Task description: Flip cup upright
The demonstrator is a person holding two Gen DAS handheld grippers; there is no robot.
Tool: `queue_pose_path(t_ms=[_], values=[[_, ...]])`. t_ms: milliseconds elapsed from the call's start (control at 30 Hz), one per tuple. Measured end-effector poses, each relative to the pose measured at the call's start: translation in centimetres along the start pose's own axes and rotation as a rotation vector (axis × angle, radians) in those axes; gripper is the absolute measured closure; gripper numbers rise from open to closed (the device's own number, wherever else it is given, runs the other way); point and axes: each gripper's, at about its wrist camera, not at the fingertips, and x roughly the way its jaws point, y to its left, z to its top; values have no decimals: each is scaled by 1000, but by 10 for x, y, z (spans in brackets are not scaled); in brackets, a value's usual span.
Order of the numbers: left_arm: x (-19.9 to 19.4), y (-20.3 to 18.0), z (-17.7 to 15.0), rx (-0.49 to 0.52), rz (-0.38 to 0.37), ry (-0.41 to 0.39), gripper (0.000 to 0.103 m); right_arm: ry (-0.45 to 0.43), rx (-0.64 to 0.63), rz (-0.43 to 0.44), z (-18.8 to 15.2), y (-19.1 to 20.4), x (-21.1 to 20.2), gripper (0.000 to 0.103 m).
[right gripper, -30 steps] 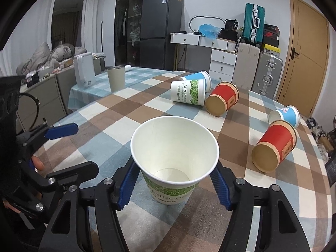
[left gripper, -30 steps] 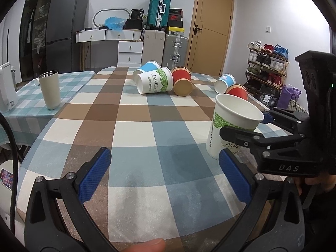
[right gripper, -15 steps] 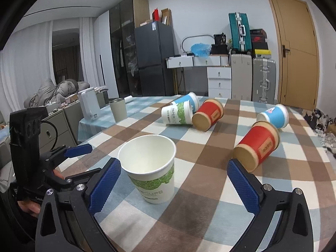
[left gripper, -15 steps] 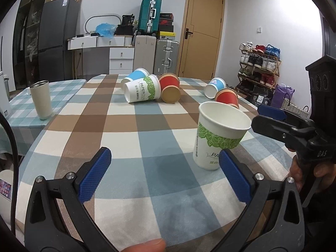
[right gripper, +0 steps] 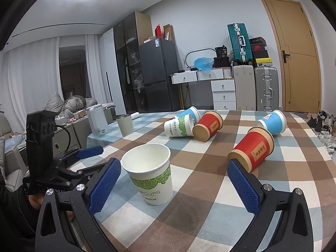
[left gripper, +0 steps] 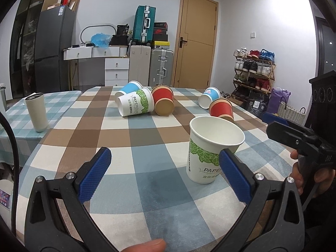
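Note:
A white paper cup with a green leaf print point(left gripper: 211, 150) point(right gripper: 150, 173) stands upright on the checked table, free of both grippers. My right gripper point(right gripper: 174, 185) is open and empty, with the cup just inside its left finger. My left gripper point(left gripper: 166, 175) is open and empty, with the cup beyond its right finger. Several cups lie on their sides further back: a white-green one point(left gripper: 135, 105) point(right gripper: 179, 126), a red one point(left gripper: 163, 103) point(right gripper: 208, 128), a blue one behind them point(left gripper: 128, 88) point(right gripper: 190, 113), another red one point(left gripper: 221, 109) point(right gripper: 253, 149) and another blue one point(left gripper: 210, 99) point(right gripper: 273, 121).
A grey-white steel tumbler point(left gripper: 36, 111) point(right gripper: 125, 125) stands at the table's left side. A white appliance point(right gripper: 96, 120) stands beyond it. Suitcases, drawers, a fridge and a shoe rack point(left gripper: 255, 73) stand past the table's far edge.
My right gripper has opened, let go of the white-green cup and pulled back and up. The cup stays upright on the table. The left gripper has risen slightly.

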Motion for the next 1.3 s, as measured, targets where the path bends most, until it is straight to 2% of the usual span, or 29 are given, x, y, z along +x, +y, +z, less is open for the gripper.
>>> queue_pose_path(t_ms=[1300], values=[[-4,5,-5,-4,-1,-3,1,-3,-30,9,-3,3,-2,0]])
